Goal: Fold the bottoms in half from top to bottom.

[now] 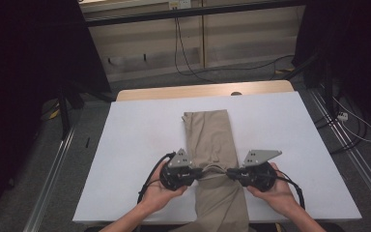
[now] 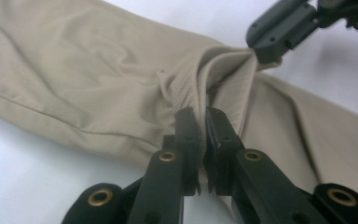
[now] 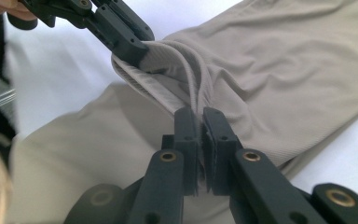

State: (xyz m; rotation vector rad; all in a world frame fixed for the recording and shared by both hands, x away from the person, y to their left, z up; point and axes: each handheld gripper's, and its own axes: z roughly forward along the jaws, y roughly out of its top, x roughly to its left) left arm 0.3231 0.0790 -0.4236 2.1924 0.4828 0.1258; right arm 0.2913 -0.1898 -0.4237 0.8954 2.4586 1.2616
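Where the two tools met it, the beige garment [image 1: 212, 145] lay as a long folded strip down the middle of the white table [image 1: 140, 135], its near end hanging over the edge closest to the person. The left gripper [image 1: 199, 173] had its jaws clamped on the cloth's left side and the right gripper [image 1: 229, 172] pinched the opposite side, so the fabric between them was gathered into a narrow, ridged waist. From the high view this read as a tight bunch, with the two tools facing each other across it and a hand [image 1: 162, 191] cupped behind each. The left gripper view gave what that could not: the jaws closed on a raised fold [image 2: 200, 93], pleats fanning ahead of the tips, and the other tool biting the same ridge farther off. The right gripper view showed the same gather [image 3: 186, 60] pinched between its own tips. Beyond the table, the high view showed grey floor [image 1: 222, 77] and trailing cables [image 1: 183, 53].
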